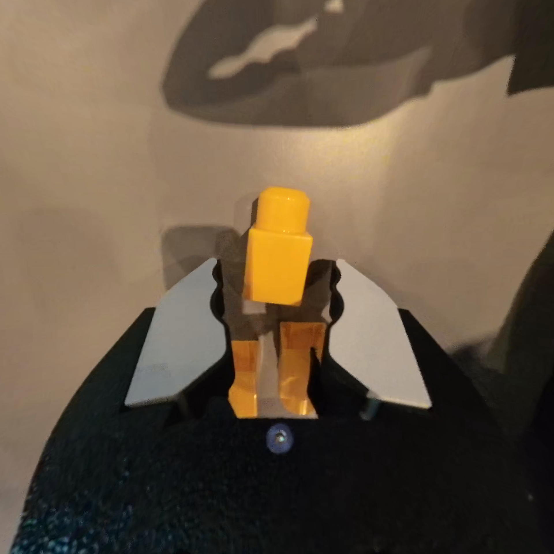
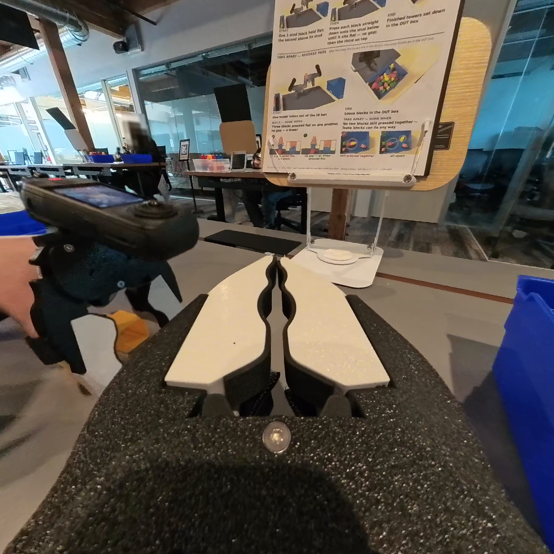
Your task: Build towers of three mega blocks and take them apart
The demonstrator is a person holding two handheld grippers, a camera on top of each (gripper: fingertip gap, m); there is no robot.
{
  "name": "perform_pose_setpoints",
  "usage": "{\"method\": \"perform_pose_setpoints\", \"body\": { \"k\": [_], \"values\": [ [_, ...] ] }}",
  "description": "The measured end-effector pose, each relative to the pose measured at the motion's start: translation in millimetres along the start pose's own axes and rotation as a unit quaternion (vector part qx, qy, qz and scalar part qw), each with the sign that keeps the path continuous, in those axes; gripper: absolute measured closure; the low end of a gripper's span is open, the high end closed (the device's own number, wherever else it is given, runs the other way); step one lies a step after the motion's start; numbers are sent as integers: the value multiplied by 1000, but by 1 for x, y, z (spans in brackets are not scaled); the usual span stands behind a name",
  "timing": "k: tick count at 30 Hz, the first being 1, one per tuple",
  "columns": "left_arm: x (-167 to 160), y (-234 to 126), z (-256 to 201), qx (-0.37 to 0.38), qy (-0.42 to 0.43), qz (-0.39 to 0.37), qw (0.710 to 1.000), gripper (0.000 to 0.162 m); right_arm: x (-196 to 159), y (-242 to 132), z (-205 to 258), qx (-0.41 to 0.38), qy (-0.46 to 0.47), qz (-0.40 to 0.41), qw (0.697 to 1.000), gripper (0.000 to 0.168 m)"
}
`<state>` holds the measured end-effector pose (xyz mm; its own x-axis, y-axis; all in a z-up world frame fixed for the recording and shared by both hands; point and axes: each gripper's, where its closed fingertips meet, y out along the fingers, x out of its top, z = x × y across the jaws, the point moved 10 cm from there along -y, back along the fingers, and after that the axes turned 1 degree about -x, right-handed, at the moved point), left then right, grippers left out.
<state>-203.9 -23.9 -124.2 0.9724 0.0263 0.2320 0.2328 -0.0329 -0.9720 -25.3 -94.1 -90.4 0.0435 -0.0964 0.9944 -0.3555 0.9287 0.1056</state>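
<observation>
A yellow one-stud mega block (image 1: 277, 263) lies on the grey table (image 1: 90, 180) in the left wrist view, stud pointing away from the camera. My left gripper (image 1: 274, 265) is open, with a finger on each side of the block and a small gap on both sides. In the right wrist view the same block (image 2: 132, 329) sits on the table under the left gripper (image 2: 120, 341), which points down over it. My right gripper (image 2: 277, 258) is shut and empty, held above the table to the right of the block.
A blue bin (image 2: 524, 374) stands at the right edge and another blue bin (image 2: 18, 224) at the far left. An instruction board (image 2: 359, 90) on a white stand (image 2: 344, 266) and a black pad (image 2: 254, 241) are at the table's back. A hand (image 2: 15, 284) holds the left gripper.
</observation>
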Motion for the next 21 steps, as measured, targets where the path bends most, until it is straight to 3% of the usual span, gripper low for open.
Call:
{"method": "perform_pose_setpoints", "body": {
  "k": [1,3,9,14,17,21],
  "values": [
    [0,1,0,4,19,14,1000,92,0,0,0,1,2,0,1000,168],
    [2,3,2,3,43,41,998,92,0,0,0,0,-1,1,1000,168],
    [6,-2,3,4,66,31,997,121,1,-2,-4,-9,-1,-6,1000,168],
    [-28,-45,6,40,-9,-162,986,126,-2,2,-1,34,-4,3,999,168],
    [-69,-75,3,95,-74,-323,939,126,-8,15,19,165,-5,50,985,154],
    [-125,-97,-13,149,-142,-491,846,126,-17,45,62,343,-34,189,920,136]
  ]
}}
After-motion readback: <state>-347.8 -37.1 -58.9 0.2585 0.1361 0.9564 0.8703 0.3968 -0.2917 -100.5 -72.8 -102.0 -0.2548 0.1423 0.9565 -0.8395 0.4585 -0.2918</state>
